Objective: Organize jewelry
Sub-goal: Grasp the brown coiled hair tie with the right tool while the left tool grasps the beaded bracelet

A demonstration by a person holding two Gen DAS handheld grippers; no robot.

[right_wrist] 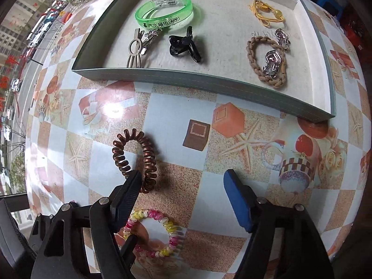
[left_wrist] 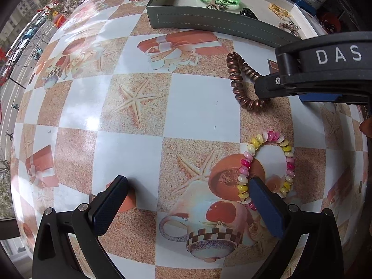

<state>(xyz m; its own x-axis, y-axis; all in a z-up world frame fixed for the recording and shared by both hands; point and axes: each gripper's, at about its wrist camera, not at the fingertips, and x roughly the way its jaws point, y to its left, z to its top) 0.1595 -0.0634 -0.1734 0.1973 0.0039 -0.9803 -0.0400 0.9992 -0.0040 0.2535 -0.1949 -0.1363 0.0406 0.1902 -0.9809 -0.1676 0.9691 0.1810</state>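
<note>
A brown spiral coil band (right_wrist: pixel 145 153) lies on the patterned table. My right gripper (right_wrist: pixel 182 174) points down over it, open, its left finger (right_wrist: pixel 130 188) set inside the loop, so one strand lies between the jaws unpressed. A pink-yellow-white coil band (left_wrist: pixel 267 160) lies nearer. My left gripper (left_wrist: pixel 188 180) is open above the table, and its blue finger (left_wrist: pixel 262 204) stands inside that loop. In the left wrist view the brown coil (left_wrist: pixel 237 81) lies by a finger (left_wrist: pixel 262 88) of the right gripper.
A grey tray (right_wrist: pixel 209 82) with pale lining sits behind the coils. It holds a green bangle (right_wrist: pixel 162 14), a black claw clip (right_wrist: pixel 183 46), a beige hairpin (right_wrist: pixel 134 48), a yellow elastic (right_wrist: pixel 267 14) and a tan braided band (right_wrist: pixel 253 53). A window lies to the left.
</note>
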